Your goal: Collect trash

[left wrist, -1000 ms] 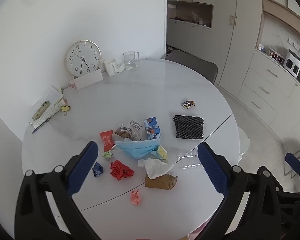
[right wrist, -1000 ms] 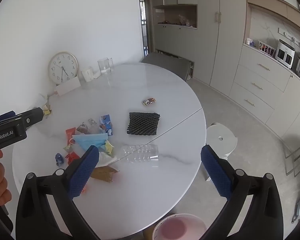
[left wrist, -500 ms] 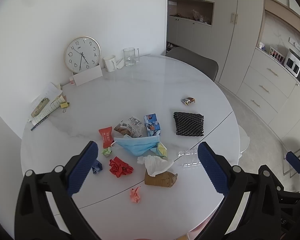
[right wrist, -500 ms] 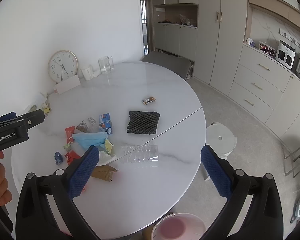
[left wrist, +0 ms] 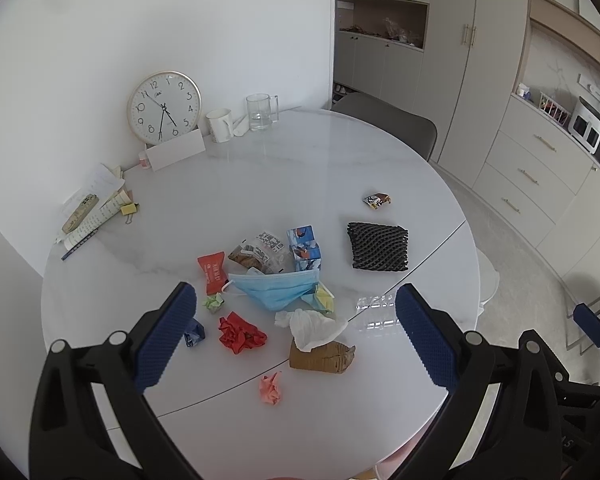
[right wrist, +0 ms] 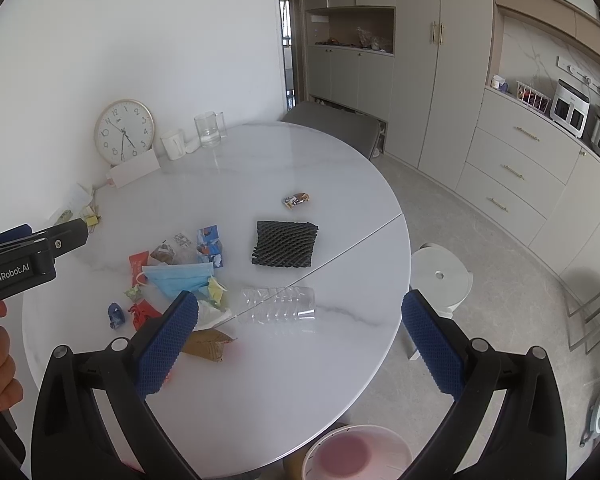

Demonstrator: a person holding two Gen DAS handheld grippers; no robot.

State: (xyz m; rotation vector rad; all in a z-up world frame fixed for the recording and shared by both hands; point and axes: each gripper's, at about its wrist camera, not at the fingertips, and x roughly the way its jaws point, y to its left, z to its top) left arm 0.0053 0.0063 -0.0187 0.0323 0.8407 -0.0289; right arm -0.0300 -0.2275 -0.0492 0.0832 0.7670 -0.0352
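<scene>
White marble counter (left wrist: 260,168) holds all the trash, mask (left wrist: 278,288) mid-heap, bottle (right wrist: 278,304) at 3 o'clock, none binned; left claw (left wrist: 296,332) and right claw (right wrist: 300,340) hover released, empty, above bin (right wrist: 359,454).

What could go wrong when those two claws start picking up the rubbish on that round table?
Both the left gripper and the right gripper are open above the table, holding nothing.

1. The clear plastic bottle lies on its side, so it may roll when nudged.
2. The blue face mask overlaps neighbouring scraps, so one grab could drag several.
3. The glass mug and wall clock share the table and are not trash.
</scene>
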